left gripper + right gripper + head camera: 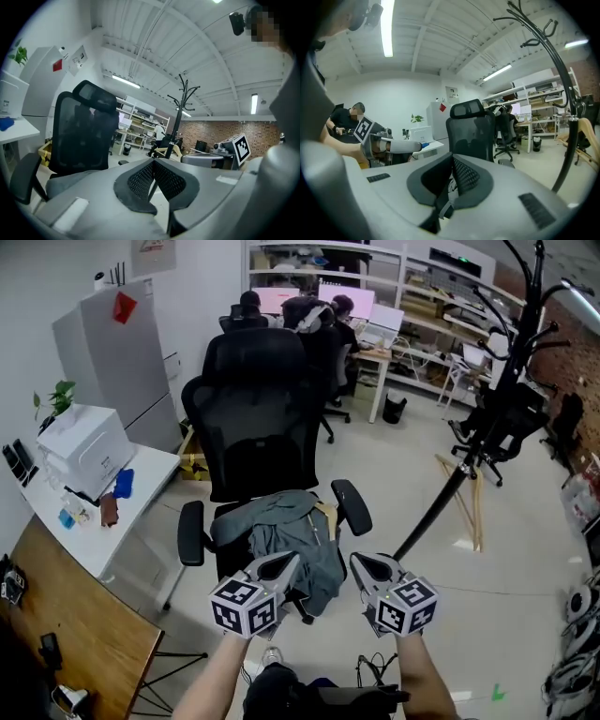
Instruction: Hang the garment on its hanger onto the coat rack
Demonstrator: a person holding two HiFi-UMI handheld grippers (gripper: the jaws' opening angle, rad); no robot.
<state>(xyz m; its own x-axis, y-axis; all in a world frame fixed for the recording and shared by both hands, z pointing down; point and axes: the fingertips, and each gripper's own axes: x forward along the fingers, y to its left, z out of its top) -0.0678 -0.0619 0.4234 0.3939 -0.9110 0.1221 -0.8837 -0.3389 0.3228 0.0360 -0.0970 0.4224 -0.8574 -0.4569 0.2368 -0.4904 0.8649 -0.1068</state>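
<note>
Head view: your left gripper [284, 562] and right gripper [362, 564], both closed and empty, hover near the chair [251, 409]; the garment [298, 529] lies on its seat.

**user1:** what do the handheld things at the bottom of the head view look like?

**user2:** left gripper [284, 564] and right gripper [360, 565] are both light grey shells with pointy noses. Each has a cube [246, 606] with black-and-white square markers. The pads [140, 180] are black, kinda mesh-dimpled.
</note>
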